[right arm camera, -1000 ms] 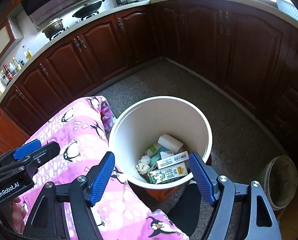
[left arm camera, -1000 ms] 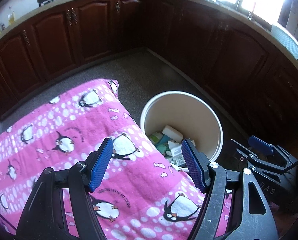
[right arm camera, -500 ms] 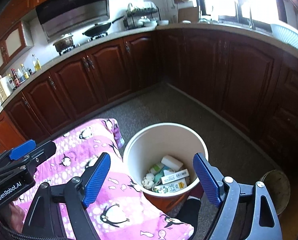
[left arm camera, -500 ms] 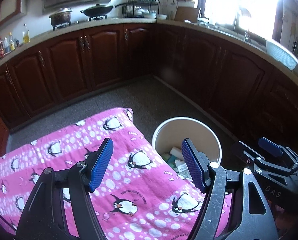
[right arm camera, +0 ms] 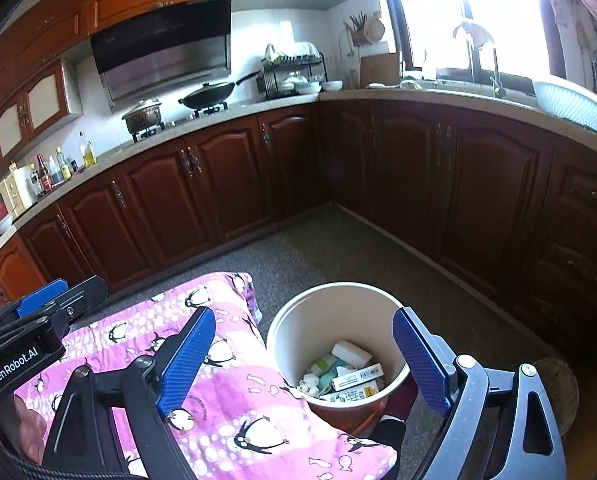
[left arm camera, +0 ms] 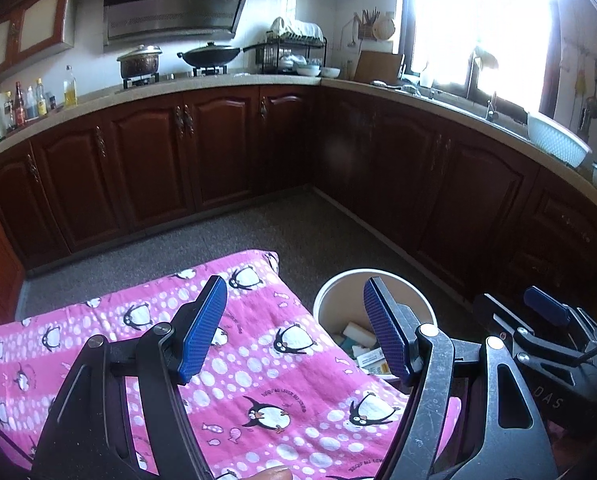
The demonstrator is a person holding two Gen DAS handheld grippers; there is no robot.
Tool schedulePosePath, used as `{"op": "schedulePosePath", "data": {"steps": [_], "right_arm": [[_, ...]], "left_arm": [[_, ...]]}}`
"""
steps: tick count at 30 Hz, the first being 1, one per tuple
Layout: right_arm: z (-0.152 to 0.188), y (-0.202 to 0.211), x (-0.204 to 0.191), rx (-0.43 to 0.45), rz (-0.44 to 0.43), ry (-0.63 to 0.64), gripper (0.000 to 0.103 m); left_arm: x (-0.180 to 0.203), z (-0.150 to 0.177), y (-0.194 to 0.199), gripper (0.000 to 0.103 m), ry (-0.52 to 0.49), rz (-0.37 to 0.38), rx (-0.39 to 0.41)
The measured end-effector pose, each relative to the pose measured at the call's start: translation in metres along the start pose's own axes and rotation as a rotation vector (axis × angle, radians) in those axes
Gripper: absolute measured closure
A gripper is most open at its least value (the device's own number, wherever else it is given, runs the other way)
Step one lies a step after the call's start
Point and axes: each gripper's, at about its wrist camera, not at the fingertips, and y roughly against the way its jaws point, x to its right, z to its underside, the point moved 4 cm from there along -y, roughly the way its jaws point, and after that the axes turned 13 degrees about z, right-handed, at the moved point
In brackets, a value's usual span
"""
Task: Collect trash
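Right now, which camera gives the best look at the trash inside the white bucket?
The right wrist view. There the white bucket sits between the open claw fingers, so its cartons, boxes and sponge show. In the left wrist view, the bucket is partly blocked by a claw finger, hiding most contents.

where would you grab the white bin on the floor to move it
Grip the white bin by its rim, coming straight down from above, one of the fingers inside the wall and one outside. It stands upright with its mouth open, and the round body looks too wide to span. Take the side away from the pink penguin cloth, which crowds the other side. The trash sits low, clear of the rim.
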Motion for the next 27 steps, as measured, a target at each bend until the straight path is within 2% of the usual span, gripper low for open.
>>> {"op": "schedulePosePath", "data": {"steps": [14, 27], "right_arm": [[-0.007, 0.020, -0.011, 0.084, 0.002, 0.012, 0.012], [-0.007, 0.027, -0.018, 0.117, -0.003, 0.008, 0.011]], "left_arm": [[-0.001, -0.009, 0.026, 0.033, -0.026, -0.041, 0.108], [-0.002, -0.006, 0.032, 0.033, -0.041, -0.054, 0.134]]}}
